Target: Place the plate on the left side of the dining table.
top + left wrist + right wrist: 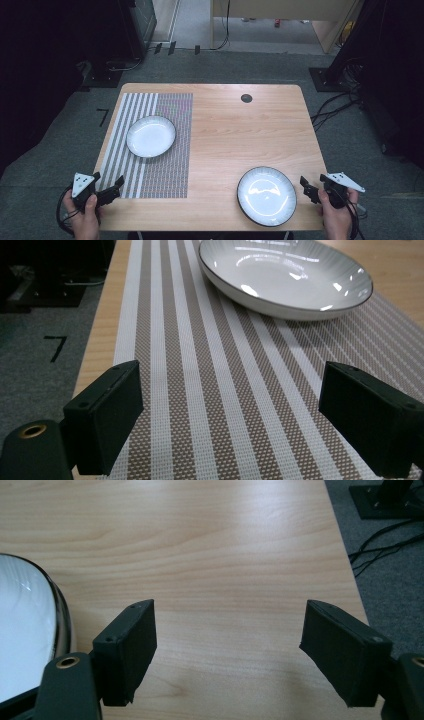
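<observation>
Two plates, that's the count: one plate on the mat [151, 136] sits left of centre in the high view, on the striped placemat [170, 170], and one dark-rimmed plate [266, 195] lies at the lower right on the bare wooden surface [240, 125], close to the near edge. One placemat, two grippers, one small dark disc [246, 98] toward the top of the surface. Nothing is gripped yet, so by my reading the work is at its very start, everything left to do. The left gripper [111, 191] hovers at the lower left over the mat's near corner, its fingers [107, 415] spread wide and empty, the plate ahead of them. The right gripper [309, 189] waits just beside the dark-rimmed plate at its right, fingers [127, 647] wide apart, holding nothing.
</observation>
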`<action>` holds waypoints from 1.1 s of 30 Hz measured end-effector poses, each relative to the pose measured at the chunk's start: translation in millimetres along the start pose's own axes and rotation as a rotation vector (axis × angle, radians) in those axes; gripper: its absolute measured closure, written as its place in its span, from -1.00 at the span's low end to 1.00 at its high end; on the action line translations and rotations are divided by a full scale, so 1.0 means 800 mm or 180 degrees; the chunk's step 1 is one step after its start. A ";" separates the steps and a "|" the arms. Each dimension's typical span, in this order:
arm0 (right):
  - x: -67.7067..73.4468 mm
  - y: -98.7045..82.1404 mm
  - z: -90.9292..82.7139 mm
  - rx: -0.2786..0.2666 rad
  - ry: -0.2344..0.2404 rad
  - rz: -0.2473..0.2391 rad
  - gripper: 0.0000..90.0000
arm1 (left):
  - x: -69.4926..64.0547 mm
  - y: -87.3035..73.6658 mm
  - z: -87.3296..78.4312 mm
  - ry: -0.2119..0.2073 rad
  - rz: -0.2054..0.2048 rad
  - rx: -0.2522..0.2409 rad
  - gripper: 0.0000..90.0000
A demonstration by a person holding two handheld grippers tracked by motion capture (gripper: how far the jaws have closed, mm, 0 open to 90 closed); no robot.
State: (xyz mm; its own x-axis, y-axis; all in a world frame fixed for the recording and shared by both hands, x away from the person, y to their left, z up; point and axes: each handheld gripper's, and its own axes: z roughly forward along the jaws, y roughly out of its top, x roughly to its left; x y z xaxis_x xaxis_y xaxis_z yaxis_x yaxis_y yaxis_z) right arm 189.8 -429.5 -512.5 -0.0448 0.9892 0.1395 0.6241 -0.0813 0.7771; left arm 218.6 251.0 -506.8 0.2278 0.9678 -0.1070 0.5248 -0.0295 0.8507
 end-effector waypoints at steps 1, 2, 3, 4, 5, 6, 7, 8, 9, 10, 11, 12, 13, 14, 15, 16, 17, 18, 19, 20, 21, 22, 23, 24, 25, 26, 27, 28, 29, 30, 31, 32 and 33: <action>0.000 0.000 0.000 0.0000 0.0000 0.0000 -0.51 | 0.000 0.000 0.000 0.0000 0.0000 0.0000 -0.77; -0.002 -0.002 0.003 0.0040 -0.0007 0.0012 -0.51 | -0.001 -0.002 0.003 -0.0014 0.0010 0.0045 -0.77; -0.002 -0.002 0.003 0.0040 -0.0007 0.0012 -0.51 | -0.001 -0.002 0.003 -0.0014 0.0010 0.0045 -0.77; -0.003 -0.004 0.005 0.0068 0.0003 0.0008 -0.52 | -0.001 -0.003 0.005 -0.0007 0.0008 0.0060 -0.77; -0.003 -0.006 0.008 0.0114 -0.0011 -0.0011 -0.52 | -0.002 -0.004 0.006 -0.0007 0.0014 0.0081 -0.77; -0.003 -0.006 0.008 0.0114 -0.0011 -0.0011 -0.52 | -0.002 -0.004 0.007 -0.0009 0.0014 0.0109 -0.77; -0.002 -0.008 0.010 0.0151 -0.0018 -0.0046 -0.53 | -0.002 -0.004 0.007 -0.0010 0.0016 0.0118 -0.77; -0.002 -0.008 0.010 0.0151 -0.0018 -0.0046 -0.53 | -0.002 -0.004 0.007 -0.0010 0.0016 0.0118 -0.77; -0.002 -0.009 0.011 0.0155 -0.0038 -0.0066 -0.53 | -0.002 -0.004 0.008 -0.0011 0.0018 0.0128 -0.77; -0.001 -0.009 0.012 0.0155 -0.0049 -0.0094 -0.53 | -0.002 -0.004 0.008 -0.0012 0.0023 0.0151 -0.77; 0.000 -0.008 0.012 0.0169 -0.0072 -0.0114 -0.54 | -0.003 -0.004 0.009 -0.0005 0.0031 0.0173 -0.77; 0.000 -0.008 0.012 0.0169 -0.0072 -0.0114 -0.54 | -0.004 -0.004 0.010 -0.0001 0.0049 0.0198 -0.77; 0.001 -0.008 0.013 0.0181 -0.0092 -0.0146 -0.55 | -0.005 -0.004 0.011 0.0005 0.0066 0.0219 -0.77; 0.001 -0.008 0.013 0.0181 -0.0092 -0.0146 -0.55 | -0.006 -0.004 0.012 0.0013 0.0086 0.0244 -0.77; 0.002 -0.008 0.014 0.0185 -0.0106 -0.0172 -0.55 | -0.007 -0.004 0.013 0.0022 0.0108 0.0264 -0.77; 0.004 -0.008 0.014 0.0196 -0.0137 -0.0208 -0.55 | -0.008 -0.004 0.013 0.0029 0.0128 0.0279 -0.77; 0.009 -0.008 0.016 0.0229 -0.0208 -0.0296 -0.56 | -0.008 -0.004 0.013 0.0026 0.0132 0.0296 -0.77; 0.010 -0.008 0.016 0.0227 -0.0201 -0.0298 -0.56 | -0.008 -0.004 0.014 0.0020 0.0124 0.0317 -0.77; 0.010 -0.008 0.016 0.0227 -0.0201 -0.0298 -0.56 | -0.007 -0.004 0.015 0.0009 0.0108 0.0345 -0.77; 0.010 -0.008 0.016 0.0228 -0.0205 -0.0293 -0.56 | -0.007 -0.004 0.016 -0.0008 0.0101 0.0393 -0.77; 0.010 -0.008 0.016 0.0228 -0.0206 -0.0289 -0.56 | -0.007 -0.003 0.018 -0.0033 0.0097 0.0491 -0.77; 0.010 -0.008 0.016 0.0227 -0.0205 -0.0289 -0.56 | -0.007 -0.003 0.019 -0.0041 0.0103 0.0538 -0.77; 0.010 -0.008 0.016 0.0229 -0.0205 -0.0290 -0.56 | -0.007 -0.003 0.020 -0.0033 0.0120 0.0572 -0.77; 0.010 -0.008 0.016 0.0229 -0.0205 -0.0290 -0.56 | -0.007 -0.003 0.020 -0.0033 0.0120 0.0572 -0.77; 0.010 -0.008 0.016 0.0227 -0.0205 -0.0289 -0.56 | -0.008 -0.003 0.021 -0.0018 0.0140 0.0583 -0.77; 0.010 -0.008 0.016 0.0226 -0.0206 -0.0289 -0.56 | -0.009 -0.003 0.021 0.0001 0.0159 0.0591 -0.77; 0.010 -0.008 0.016 0.0227 -0.0206 -0.0289 -0.56 | -0.010 -0.003 0.021 0.0019 0.0184 0.0603 -0.77; 0.010 -0.008 0.016 0.0227 -0.0206 -0.0288 -0.56 | -0.011 -0.003 0.022 0.0035 0.0212 0.0616 -0.77; 0.010 -0.008 0.016 0.0227 -0.0205 -0.0288 -0.56 | -0.012 -0.003 0.022 0.0052 0.0231 0.0621 -0.77; 0.010 -0.008 0.016 0.0227 -0.0206 -0.0289 -0.56 | -0.014 -0.003 0.023 0.0084 0.0273 0.0640 -0.77; 0.010 -0.008 0.016 0.0227 -0.0206 -0.0289 -0.56 | -0.014 -0.003 0.023 0.0084 0.0273 0.0640 -0.77; 0.010 -0.008 0.016 0.0227 -0.0205 -0.0288 -0.57 | -0.017 -0.003 0.024 0.0128 0.0329 0.0663 -0.77; 0.010 -0.008 0.016 0.0227 -0.0205 -0.0288 -0.57 | -0.017 -0.003 0.024 0.0128 0.0329 0.0663 -0.77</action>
State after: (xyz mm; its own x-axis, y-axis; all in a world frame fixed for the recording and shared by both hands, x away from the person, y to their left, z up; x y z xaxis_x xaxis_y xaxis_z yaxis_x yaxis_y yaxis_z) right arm 195.4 -419.4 -524.6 -0.0546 0.9981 0.0292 0.6737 0.0152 0.7388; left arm 229.8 233.2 -517.6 0.2585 0.9660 -0.0006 0.6593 -0.1760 0.7310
